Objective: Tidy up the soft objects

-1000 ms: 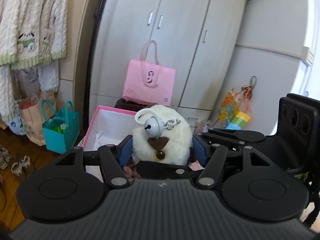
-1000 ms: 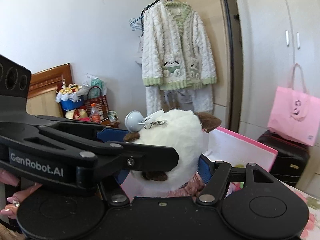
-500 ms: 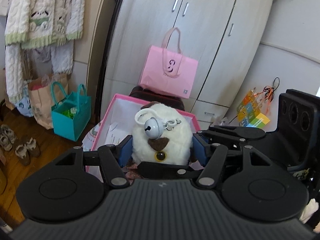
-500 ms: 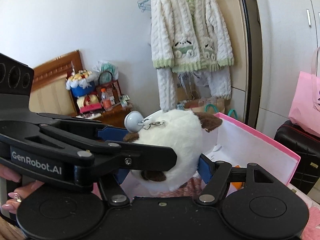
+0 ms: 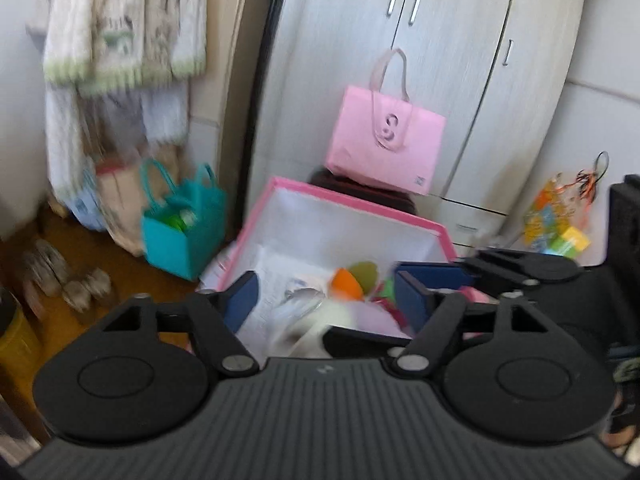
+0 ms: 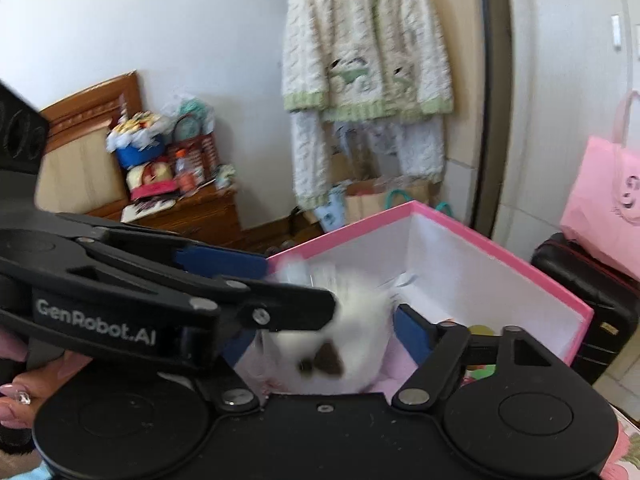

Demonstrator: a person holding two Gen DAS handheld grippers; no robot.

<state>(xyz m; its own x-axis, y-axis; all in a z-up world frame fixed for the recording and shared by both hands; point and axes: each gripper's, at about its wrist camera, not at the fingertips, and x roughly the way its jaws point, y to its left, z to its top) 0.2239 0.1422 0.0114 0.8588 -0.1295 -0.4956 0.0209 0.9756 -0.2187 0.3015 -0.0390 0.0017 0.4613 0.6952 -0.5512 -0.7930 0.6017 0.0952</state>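
Observation:
The white fluffy plush toy (image 5: 316, 326) with brown patches is blurred and low between my grippers, over the open pink box (image 5: 356, 200). It also shows in the right wrist view (image 6: 352, 340), below the finger pads. My left gripper (image 5: 326, 292) is open, its blue pads apart and clear of the toy. My right gripper (image 6: 328, 320) is open too, with the toy low between its fingers. The left gripper's body crosses the right wrist view at the left. The pink box (image 6: 500, 256) holds orange and green soft items (image 5: 352, 276).
A pink tote bag (image 5: 386, 144) sits on a dark suitcase before the white wardrobe (image 5: 440, 60). A teal bag (image 5: 182, 224) stands on the wood floor left of the box. A knitted cardigan (image 6: 364, 48) hangs at the wall. A cluttered wooden cabinet (image 6: 188, 216) stands at left.
Both grippers opened and let go of the white plush toy, which has dropped toward the pink box. Both views tilted down, so the box inside now shows.

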